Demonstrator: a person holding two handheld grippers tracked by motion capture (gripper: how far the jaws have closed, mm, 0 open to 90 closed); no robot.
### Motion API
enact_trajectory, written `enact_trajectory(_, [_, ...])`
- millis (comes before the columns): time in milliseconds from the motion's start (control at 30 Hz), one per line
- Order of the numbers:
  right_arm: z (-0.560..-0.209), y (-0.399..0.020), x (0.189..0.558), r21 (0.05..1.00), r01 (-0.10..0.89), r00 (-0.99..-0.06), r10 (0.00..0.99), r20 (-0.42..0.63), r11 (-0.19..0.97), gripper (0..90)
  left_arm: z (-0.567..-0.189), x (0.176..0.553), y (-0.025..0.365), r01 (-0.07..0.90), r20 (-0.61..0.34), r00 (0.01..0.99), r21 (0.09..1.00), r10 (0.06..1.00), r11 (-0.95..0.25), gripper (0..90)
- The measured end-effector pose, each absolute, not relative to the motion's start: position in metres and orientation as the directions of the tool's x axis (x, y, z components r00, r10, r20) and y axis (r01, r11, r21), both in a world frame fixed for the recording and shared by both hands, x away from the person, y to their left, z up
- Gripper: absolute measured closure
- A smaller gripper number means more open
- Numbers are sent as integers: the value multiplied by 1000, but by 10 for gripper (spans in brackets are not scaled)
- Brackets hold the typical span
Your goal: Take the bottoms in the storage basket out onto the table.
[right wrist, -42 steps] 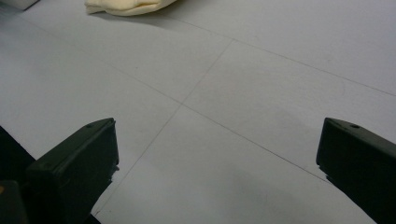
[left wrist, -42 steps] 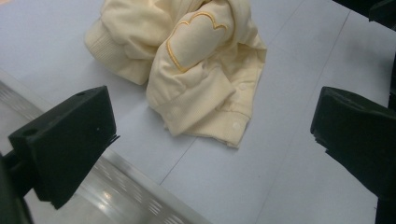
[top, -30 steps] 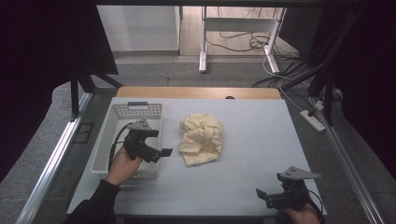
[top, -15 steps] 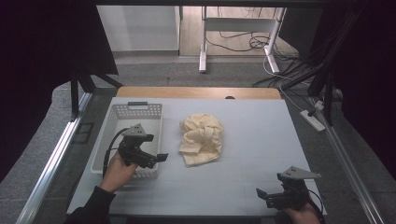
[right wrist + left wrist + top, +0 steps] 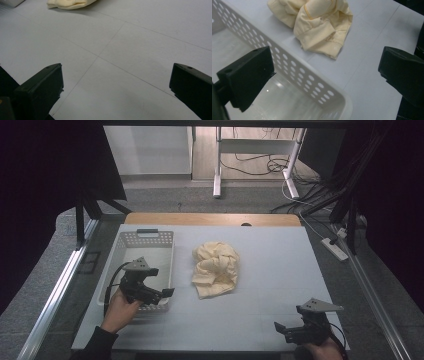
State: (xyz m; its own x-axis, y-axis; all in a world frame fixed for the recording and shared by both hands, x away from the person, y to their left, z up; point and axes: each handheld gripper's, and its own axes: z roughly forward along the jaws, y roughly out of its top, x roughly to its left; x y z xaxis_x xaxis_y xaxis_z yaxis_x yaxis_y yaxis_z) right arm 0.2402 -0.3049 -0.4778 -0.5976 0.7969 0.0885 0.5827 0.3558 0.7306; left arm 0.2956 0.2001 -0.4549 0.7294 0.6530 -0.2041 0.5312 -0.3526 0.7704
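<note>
A crumpled pale yellow garment [image 5: 216,268] lies in a heap near the middle of the white table; it also appears as the yellow garment [image 5: 317,23] up ahead in the left gripper view. A white perforated basket [image 5: 127,251] stands at the left, empty inside. My left gripper [image 5: 162,293] hovers over the basket's front right corner, jaws wide apart and holding nothing, with the basket wall [image 5: 294,67] running between them. My right gripper [image 5: 281,327] rests low at the table's front right, open and empty over bare tabletop. The garment's edge [image 5: 68,4] peeks in at the top of its view.
The table's front edge [image 5: 210,347] runs just below both hands. A wooden strip [image 5: 210,219] borders the far side. A metal rail [image 5: 60,290] flanks the left, and a power strip with cables [image 5: 334,249] lies on the floor to the right.
My left gripper has drawn back toward the front of the basket, a little lower and closer to the person. The right gripper has stayed put.
</note>
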Motion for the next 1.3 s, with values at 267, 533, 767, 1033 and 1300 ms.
enact_trajectory(267, [-478,-305,240,731,584,-597,797,90,354,0,-458,287,208,534,-208,716,778,667,-331,0])
enact_trajectory(533, [-478,-305,240,730,584,-597,797,89,356,0,-461,278,217,544,-216,701,779,680,-313,0])
enact_trajectory(767, [-478,-305,240,729,582,-598,797,83,360,0,-460,268,224,543,-220,694,785,685,-298,0])
enact_trajectory(1033, [-478,-304,240,727,582,-598,798,79,364,0,-463,257,232,550,-236,686,788,689,-278,0])
enact_trajectory(1300, [-478,-303,240,723,583,-598,798,75,369,0,-468,249,241,561,-240,670,783,703,-268,0])
